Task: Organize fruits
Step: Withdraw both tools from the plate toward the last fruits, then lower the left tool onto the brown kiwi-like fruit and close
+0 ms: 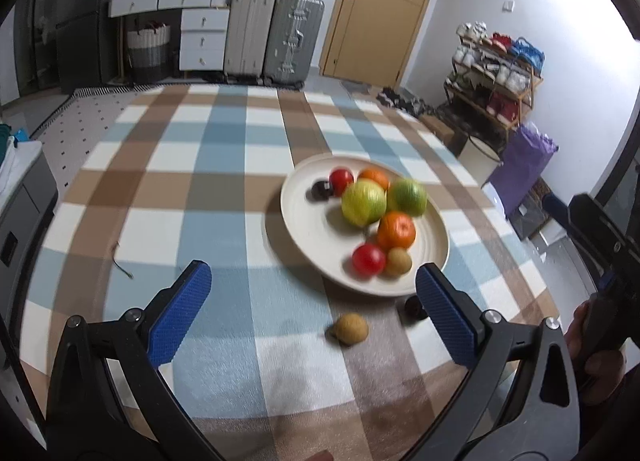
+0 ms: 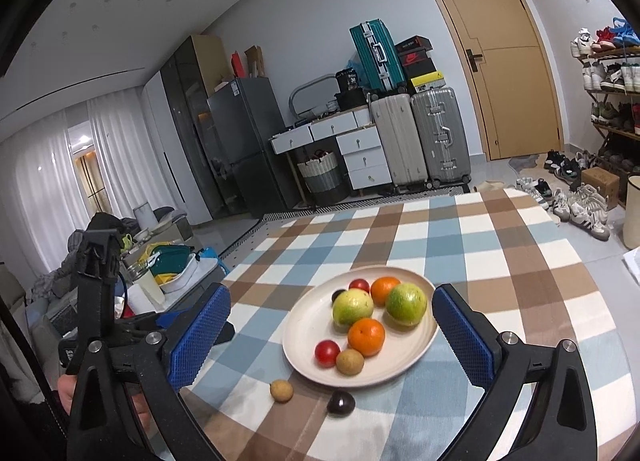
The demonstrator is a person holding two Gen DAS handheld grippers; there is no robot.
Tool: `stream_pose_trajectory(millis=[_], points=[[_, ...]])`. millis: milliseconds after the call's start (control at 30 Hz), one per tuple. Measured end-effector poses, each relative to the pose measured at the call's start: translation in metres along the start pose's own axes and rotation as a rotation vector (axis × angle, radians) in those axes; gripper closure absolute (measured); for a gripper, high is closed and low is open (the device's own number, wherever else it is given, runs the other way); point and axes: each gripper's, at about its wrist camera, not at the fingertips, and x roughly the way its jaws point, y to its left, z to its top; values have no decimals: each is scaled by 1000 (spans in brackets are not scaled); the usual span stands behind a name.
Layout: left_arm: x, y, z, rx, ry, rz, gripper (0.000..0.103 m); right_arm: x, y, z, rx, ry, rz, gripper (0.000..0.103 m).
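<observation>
A cream plate (image 1: 304, 229) (image 2: 308, 325) on the checked tablecloth holds a yellow-green fruit (image 1: 363, 201), a green one (image 1: 407, 197), two oranges (image 1: 396, 229), two red fruits (image 1: 368, 259), a brown one (image 1: 398, 261) and a dark one (image 1: 320, 191). In front of the plate lie a loose brown fruit (image 1: 352, 328) (image 2: 281, 390) and a loose dark fruit (image 2: 341, 403), the latter partly hidden by a finger in the left wrist view. My left gripper (image 1: 314, 277) hovers open just short of the brown fruit. My right gripper (image 2: 332, 295) stands open before the plate, holding nothing.
The checked tablecloth (image 1: 200, 181) covers the table beyond and left of the plate. A small twig (image 1: 120, 261) lies on it at the left. Suitcases (image 2: 424, 137), drawers and a shoe rack (image 1: 496, 73) stand on the floor past the table.
</observation>
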Motion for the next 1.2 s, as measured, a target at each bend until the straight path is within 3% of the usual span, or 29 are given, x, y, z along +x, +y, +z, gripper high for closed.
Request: stream_pose_trajectory(millis=[267, 567, 767, 900, 1200], points=[[44, -3, -19, 26, 124, 27, 1, 10, -7, -20, 17, 73, -23, 0], [68, -12, -31, 79, 166, 28, 4, 19, -5, -36, 9, 130, -23, 0], [80, -21, -35, 152, 199, 54, 35, 21, -3, -44, 8, 157, -15, 0], [78, -26, -37, 175, 207, 2, 73, 22, -3, -50, 4, 176, -17, 1], [65, -25, -37, 164, 200, -42, 76, 31, -5, -60, 8, 252, -35, 1]])
